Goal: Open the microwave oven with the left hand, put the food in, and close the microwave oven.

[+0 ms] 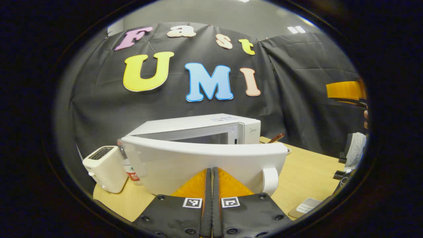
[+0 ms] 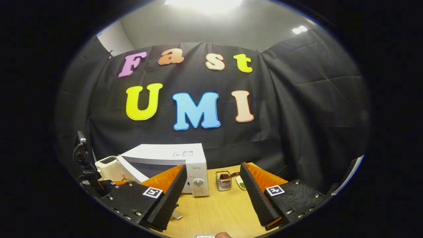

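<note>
Two grippers: you hold one in each hand, over a pale wooden table (image 2: 214,208) in a booth walled with black cloth (image 2: 297,115).
Left gripper (image 1: 211,172): your fingers are pressed together with nothing between them, their tips right at the swung-out microwave door (image 1: 205,162); whether they touch it, I cannot tell.
Right gripper (image 2: 211,185): your fingers stand wide apart and bare, above the tabletop.
Microwave oven (image 2: 175,158): white, at the back left of the table against the cloth, its door partly open in both views.
Food: a small wire basket (image 2: 223,181) and a dish with something green (image 2: 242,183) sit just right of the microwave; what is in them is too small to tell.
Table, left end: a white toaster (image 1: 105,168) stands beside a clear bottle (image 1: 127,163), both near the door's hinge side.
Room: grey wall above the cloth, with ceiling lights (image 2: 205,3) glaring at the top of the right gripper view.
</note>
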### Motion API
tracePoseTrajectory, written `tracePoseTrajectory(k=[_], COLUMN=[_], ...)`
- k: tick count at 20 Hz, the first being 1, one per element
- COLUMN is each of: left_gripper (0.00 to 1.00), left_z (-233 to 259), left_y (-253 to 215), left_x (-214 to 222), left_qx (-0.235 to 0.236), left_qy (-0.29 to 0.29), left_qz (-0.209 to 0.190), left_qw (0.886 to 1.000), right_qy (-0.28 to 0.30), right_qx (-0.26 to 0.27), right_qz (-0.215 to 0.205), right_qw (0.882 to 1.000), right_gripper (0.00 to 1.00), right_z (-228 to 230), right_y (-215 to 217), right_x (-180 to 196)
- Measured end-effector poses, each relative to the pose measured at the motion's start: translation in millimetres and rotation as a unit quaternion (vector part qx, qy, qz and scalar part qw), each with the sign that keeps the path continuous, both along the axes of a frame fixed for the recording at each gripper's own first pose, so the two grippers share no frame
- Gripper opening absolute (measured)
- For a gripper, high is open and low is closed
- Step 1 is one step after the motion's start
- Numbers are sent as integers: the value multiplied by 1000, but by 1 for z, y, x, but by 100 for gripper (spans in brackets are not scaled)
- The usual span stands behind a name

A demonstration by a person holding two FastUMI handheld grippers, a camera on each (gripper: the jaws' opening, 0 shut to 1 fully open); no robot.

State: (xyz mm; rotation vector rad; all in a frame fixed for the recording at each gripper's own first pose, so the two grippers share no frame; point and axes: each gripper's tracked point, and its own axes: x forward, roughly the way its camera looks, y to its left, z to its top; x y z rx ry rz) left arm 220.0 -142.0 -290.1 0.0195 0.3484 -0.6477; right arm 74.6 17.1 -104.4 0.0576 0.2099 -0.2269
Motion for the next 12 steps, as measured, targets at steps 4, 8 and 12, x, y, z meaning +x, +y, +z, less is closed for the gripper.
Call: tracePoseTrajectory(k=[4, 8, 12], left_gripper=[7, 7, 7], left_z=[-6, -14, -18], left_y=[-16, -25, -28], left_x=[22, 40, 58], left_qx=[0, 4, 2], left_qy=[-1, 4, 7], left_qz=[-4, -3, 6], left_qw=[1000, 1000, 1000], right_qy=[6, 13, 20], right_qx=[-3, -9, -11], right_qz=[-14, -27, -33], right_qw=[1000, 1000, 999], right_gripper=[98, 98, 98], right_z=[-2, -4, -7], right_y=[-8, -15, -18], right_x=[-2, -3, -3])
